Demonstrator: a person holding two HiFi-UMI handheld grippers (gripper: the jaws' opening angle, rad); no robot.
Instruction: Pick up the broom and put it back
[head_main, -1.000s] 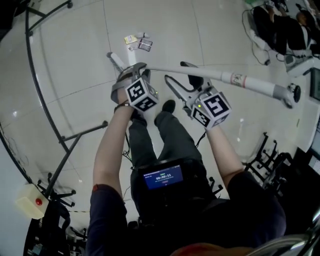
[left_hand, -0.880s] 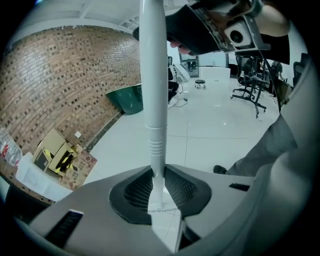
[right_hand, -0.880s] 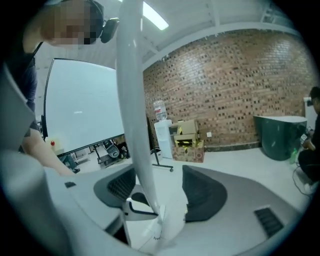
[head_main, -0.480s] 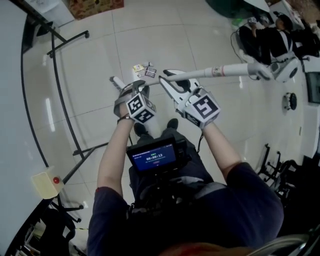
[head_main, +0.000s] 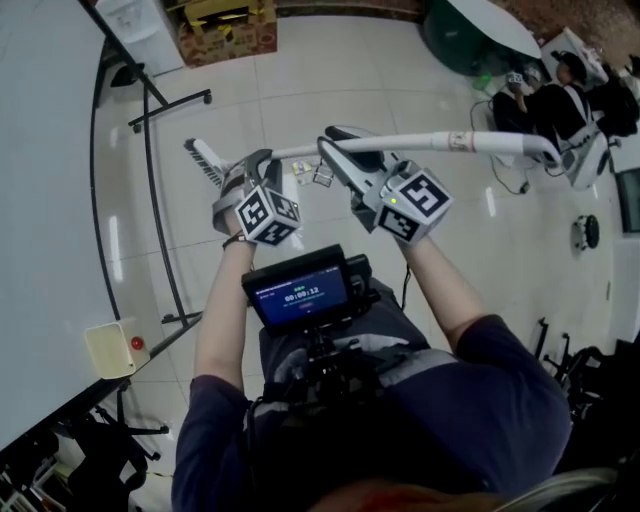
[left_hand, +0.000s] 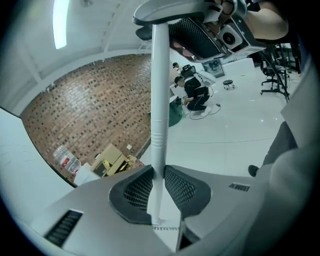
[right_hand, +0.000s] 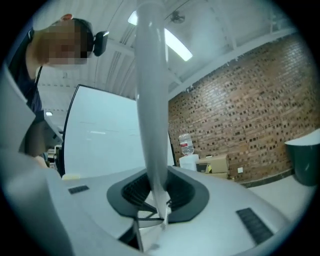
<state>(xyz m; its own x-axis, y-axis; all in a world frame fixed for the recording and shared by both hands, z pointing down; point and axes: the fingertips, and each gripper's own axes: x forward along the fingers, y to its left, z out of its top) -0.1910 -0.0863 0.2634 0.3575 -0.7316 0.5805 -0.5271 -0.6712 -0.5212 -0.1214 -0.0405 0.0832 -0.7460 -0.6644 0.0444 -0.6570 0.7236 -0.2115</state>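
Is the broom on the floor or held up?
Held up: left tool and right tool both clamp the broom, level above the floor.

The broom (head_main: 420, 142) has a white handle with a small red-marked label. The left hand-held gripper (left_hand: 158, 187) and right hand-held gripper (right_hand: 157, 192) are pale grey with black mesh pads (left_hand: 135, 190), and their cubes (head_main: 267, 215) carry black-and-white squares. The floor (head_main: 300, 70) is pale glossy tile. The wall (left_hand: 90, 115) is red-brown brick.

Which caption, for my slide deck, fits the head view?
Left claw and right claw both grip the white broom handle, held above the tiled floor.
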